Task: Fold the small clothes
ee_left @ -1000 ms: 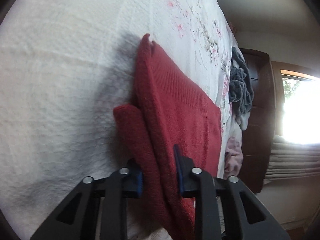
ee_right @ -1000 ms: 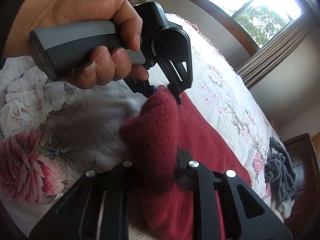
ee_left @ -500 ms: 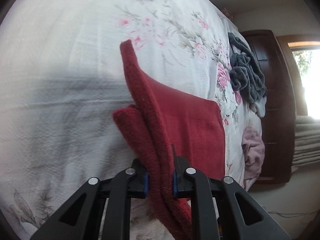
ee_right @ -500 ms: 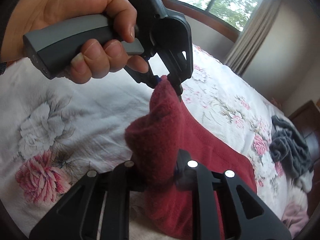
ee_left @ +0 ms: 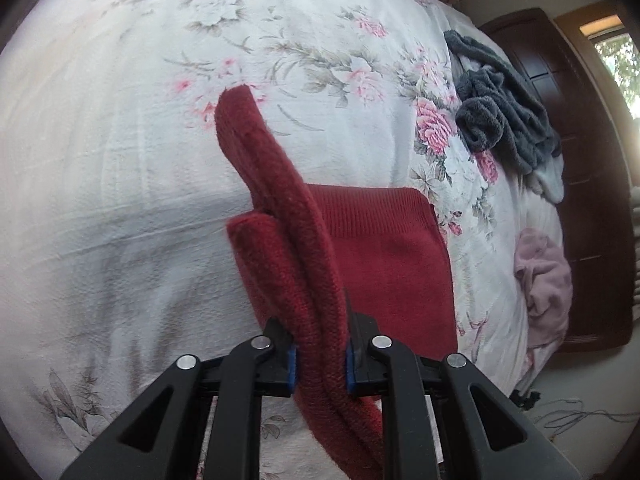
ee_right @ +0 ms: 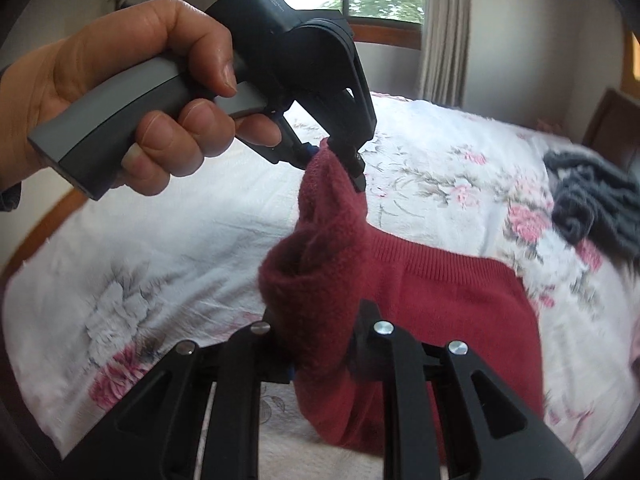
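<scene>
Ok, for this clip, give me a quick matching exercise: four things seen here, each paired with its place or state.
Things:
1. red garment
2. grey clothes
3. pink cloth
4. left gripper

Place or state:
A. heaped near the dark headboard
B. shut on the raised edge
C. crumpled at the bed's edge
D. partly lifted off the bedspread

Pairs: 1-D, 2-A, 3-C, 4-B

There was nothing I could read anywhere. The only lettering sat on top of the dark housing of the left gripper (ee_right: 332, 152), seen from the right wrist: a short line of small pale print, too blurred and tiny to make out. The red garment and the flowered bedspread bore no tags, labels or numbers that I saw.
</scene>
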